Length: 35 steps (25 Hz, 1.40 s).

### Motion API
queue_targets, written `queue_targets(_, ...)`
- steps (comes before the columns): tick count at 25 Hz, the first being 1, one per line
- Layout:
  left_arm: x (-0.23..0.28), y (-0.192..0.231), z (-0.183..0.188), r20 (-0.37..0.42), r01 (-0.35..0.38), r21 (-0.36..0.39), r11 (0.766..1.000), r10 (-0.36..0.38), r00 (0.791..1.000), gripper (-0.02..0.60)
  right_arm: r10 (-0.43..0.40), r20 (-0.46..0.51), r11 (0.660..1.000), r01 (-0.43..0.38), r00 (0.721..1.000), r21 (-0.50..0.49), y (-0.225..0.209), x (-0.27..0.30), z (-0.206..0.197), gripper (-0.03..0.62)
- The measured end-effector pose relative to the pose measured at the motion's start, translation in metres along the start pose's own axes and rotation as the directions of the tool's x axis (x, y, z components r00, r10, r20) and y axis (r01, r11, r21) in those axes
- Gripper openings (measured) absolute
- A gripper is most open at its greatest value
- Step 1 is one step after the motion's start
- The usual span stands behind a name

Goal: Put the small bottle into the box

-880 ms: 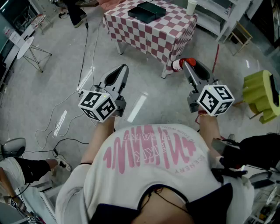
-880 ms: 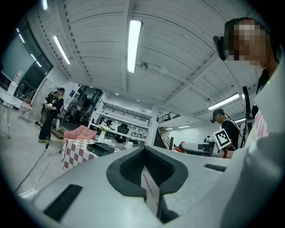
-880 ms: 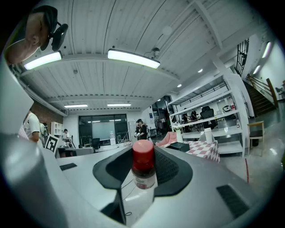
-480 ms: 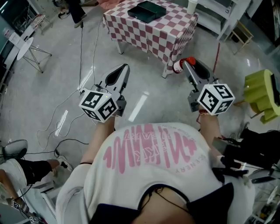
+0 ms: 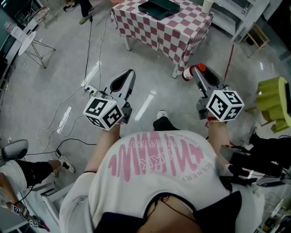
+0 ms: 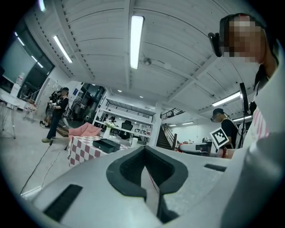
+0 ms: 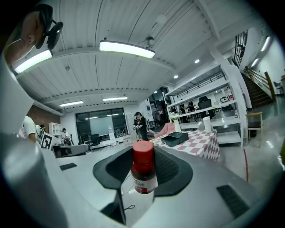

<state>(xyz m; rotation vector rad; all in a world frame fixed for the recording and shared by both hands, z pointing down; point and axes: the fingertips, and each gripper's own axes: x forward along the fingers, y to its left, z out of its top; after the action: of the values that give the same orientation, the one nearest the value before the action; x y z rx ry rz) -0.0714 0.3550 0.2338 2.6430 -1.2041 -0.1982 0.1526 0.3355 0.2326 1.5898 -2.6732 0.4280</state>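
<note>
Nearest me: left gripper [image 5: 129, 74], jaws pressed together, nothing between them. It's idle, carried at waist level.

Right gripper [image 5: 196, 74] is pinching the small bottle [image 7: 143, 170]. The pads sit on the labelled body and the red cap is clear of them. The grip looks square in the right gripper view, with no visible tilt in the pads.

Below both grippers there's open floor, with cables [image 5: 88, 59] trailing off to the left. The operator's foot [image 5: 161, 120] is forward, so I read this as mid-walk.

Further out is the checkered table [image 5: 168, 34], well apart from both grippers. The box [image 5: 159, 7] is dark and low, sitting on top toward the far side. A white cup [image 5: 208, 5] stands near the table's right corner.

Step in hand: transport. The bottle is grasped and off any surface, not yet near the box.

Next move, as I judge it:
- Close the gap to the table and bring the right gripper over the box.
- From here I can't tell whether the box is open or lidded, so I need to check on approach.
- If there's a lid, the left gripper is free for it.
- Lower the bottle inside before spreading the jaws; dropped from height it would likely tip or roll.
- Keep clear of the cup on the way in.
</note>
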Motion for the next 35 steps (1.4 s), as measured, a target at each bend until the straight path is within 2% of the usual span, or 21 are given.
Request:
queue_targets(4,0.008,0.021,-0.010,0.007,-0.028,-0.025,0.999,0.028,1.000,0.006,0.009,-0.023,1.000,-0.010,1.000,-0.024,-0.014,0.027,-0.009,0.141)
queue_targets(8,0.031,0.042,-0.009,0.025,-0.047,-0.017,0.999,0.048,0.999,0.006,0.026,-0.031,0.999,-0.027,0.999,-0.033,-0.034,0.058,-0.009,0.143)
queue_targets(18,0.123,0.100,0.025,0.071,-0.073,-0.009,0.997,0.073,0.995,0.006,0.077,-0.004,0.996,-0.077,0.997,-0.051,-0.091,0.159,0.038,0.141)
queue_targets(26,0.173,0.134,0.054,0.100,-0.109,-0.042,0.993,0.113,0.989,0.006,0.156,0.036,0.986,-0.153,0.987,-0.069,-0.121,0.224,0.086,0.141)
queue_targets(35,0.213,0.178,0.064,0.114,-0.168,-0.034,0.985,0.171,0.979,0.006,0.173,0.025,0.982,-0.171,0.985,-0.078,-0.156,0.287,0.101,0.141)
